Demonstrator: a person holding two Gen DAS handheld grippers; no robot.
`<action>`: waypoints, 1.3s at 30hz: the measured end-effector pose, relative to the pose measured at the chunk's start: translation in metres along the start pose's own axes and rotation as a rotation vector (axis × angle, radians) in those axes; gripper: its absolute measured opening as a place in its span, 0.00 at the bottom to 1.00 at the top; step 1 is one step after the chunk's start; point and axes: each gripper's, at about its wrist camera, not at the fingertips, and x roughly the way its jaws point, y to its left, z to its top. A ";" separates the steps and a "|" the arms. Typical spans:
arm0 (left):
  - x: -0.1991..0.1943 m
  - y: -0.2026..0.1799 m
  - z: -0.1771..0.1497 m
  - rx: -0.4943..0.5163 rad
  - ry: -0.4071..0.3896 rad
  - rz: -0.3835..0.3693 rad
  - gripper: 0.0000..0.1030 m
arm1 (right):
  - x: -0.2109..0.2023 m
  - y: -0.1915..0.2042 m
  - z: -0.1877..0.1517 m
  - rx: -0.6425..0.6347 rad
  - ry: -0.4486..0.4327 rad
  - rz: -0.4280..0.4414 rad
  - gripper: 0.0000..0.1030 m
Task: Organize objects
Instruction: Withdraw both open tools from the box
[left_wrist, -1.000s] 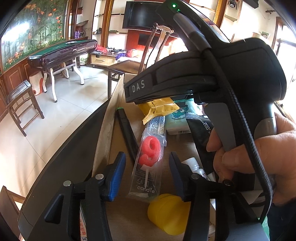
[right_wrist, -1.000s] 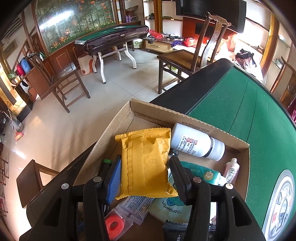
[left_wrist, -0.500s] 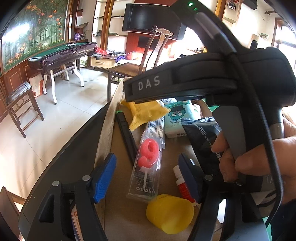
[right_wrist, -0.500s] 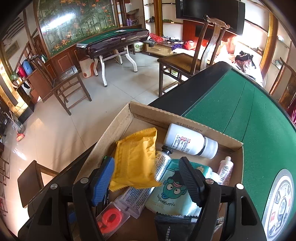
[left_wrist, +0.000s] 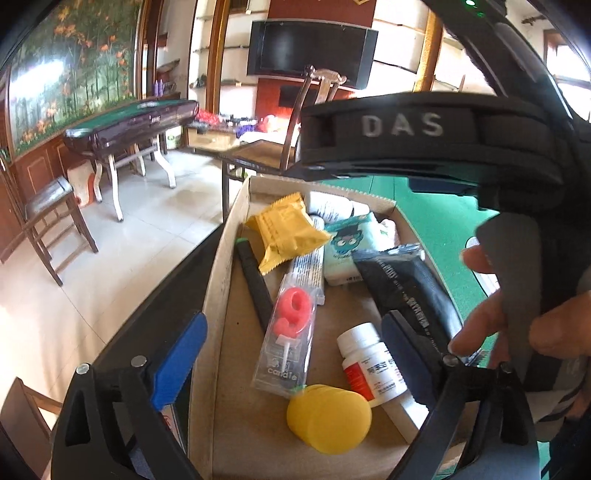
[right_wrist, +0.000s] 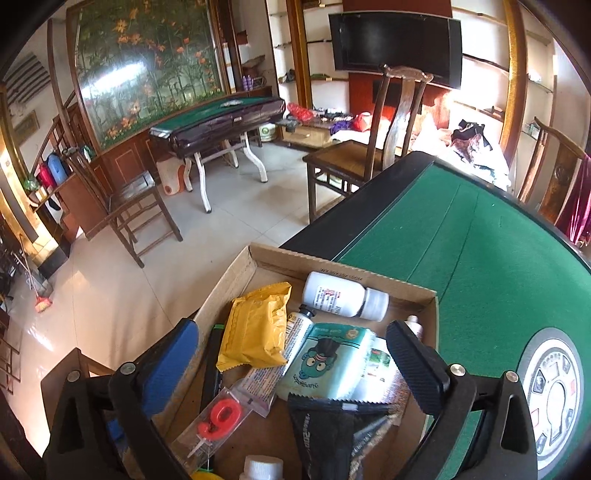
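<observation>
A cardboard box (right_wrist: 343, 264) on the green table holds several items. A yellow packet (right_wrist: 255, 328) (left_wrist: 286, 230) lies in its far left part on a white tube (right_wrist: 295, 332). Near it lie a white bottle (right_wrist: 340, 295), a teal tissue pack (right_wrist: 328, 360), a black pouch (right_wrist: 328, 432) and a red "9" candle (left_wrist: 291, 314) (right_wrist: 221, 413). A yellow cup (left_wrist: 328, 417) and a small white bottle (left_wrist: 369, 362) lie at the near end. My right gripper (right_wrist: 291, 365) is open and empty above the box. My left gripper (left_wrist: 291, 358) is open over the candle.
The right gripper's black body, held by a hand (left_wrist: 517, 325), fills the upper right of the left wrist view. A black pen (left_wrist: 255, 284) lies along the box's left wall. A wooden chair (right_wrist: 369, 155) stands beyond the table's far edge. Green felt (right_wrist: 480, 236) lies to the right.
My right gripper opened and let go of the yellow packet, which now lies in the box; the gripper has pulled up and back. My left gripper opened wider.
</observation>
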 end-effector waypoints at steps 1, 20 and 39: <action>-0.002 -0.002 0.002 0.009 -0.012 0.011 0.93 | -0.007 -0.001 -0.002 0.001 -0.016 -0.007 1.00; -0.079 -0.040 -0.013 0.150 -0.245 0.174 1.00 | -0.168 -0.045 -0.149 0.037 -0.382 -0.063 1.00; -0.100 -0.010 -0.026 0.120 -0.276 0.262 1.00 | -0.146 -0.037 -0.192 0.001 -0.335 0.057 1.00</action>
